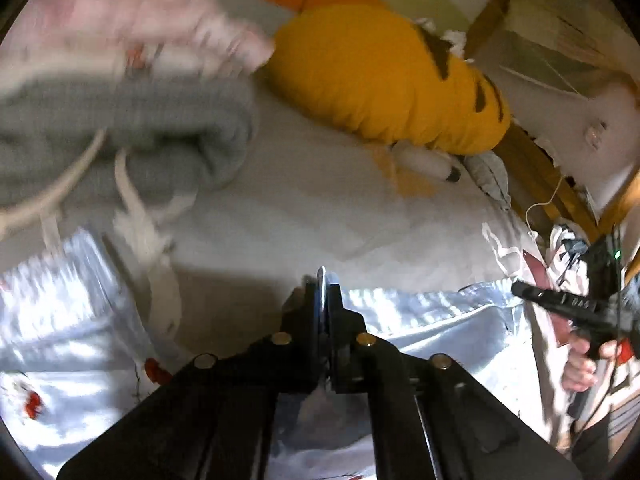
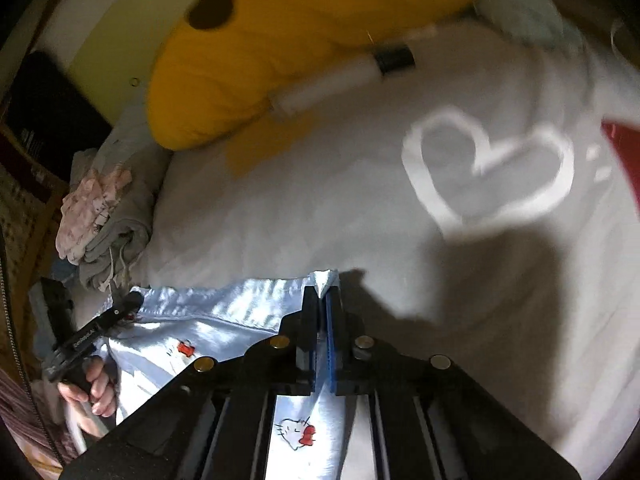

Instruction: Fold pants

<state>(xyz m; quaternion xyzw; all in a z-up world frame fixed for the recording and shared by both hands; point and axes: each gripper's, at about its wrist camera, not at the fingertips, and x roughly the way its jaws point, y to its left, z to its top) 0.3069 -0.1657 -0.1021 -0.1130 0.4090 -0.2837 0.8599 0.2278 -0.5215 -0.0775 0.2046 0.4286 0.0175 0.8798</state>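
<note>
Both hands' fingers are pinched shut on the satin pants [image 2: 240,312] hem: left gripper [image 1: 326,280], right gripper [image 2: 322,284]. Lift evenly, keeping the edge between them taut.

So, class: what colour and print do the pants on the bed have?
Shiny pale blue pants printed with white cartoon cat faces wearing red bows, clearest in the right wrist view.

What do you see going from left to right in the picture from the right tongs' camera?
Other tongs in a hand → pile of folded clothes → big yellow plush toy → right tongs pinching the shiny blue pants → white heart on the bedsheet → red patch.
</note>
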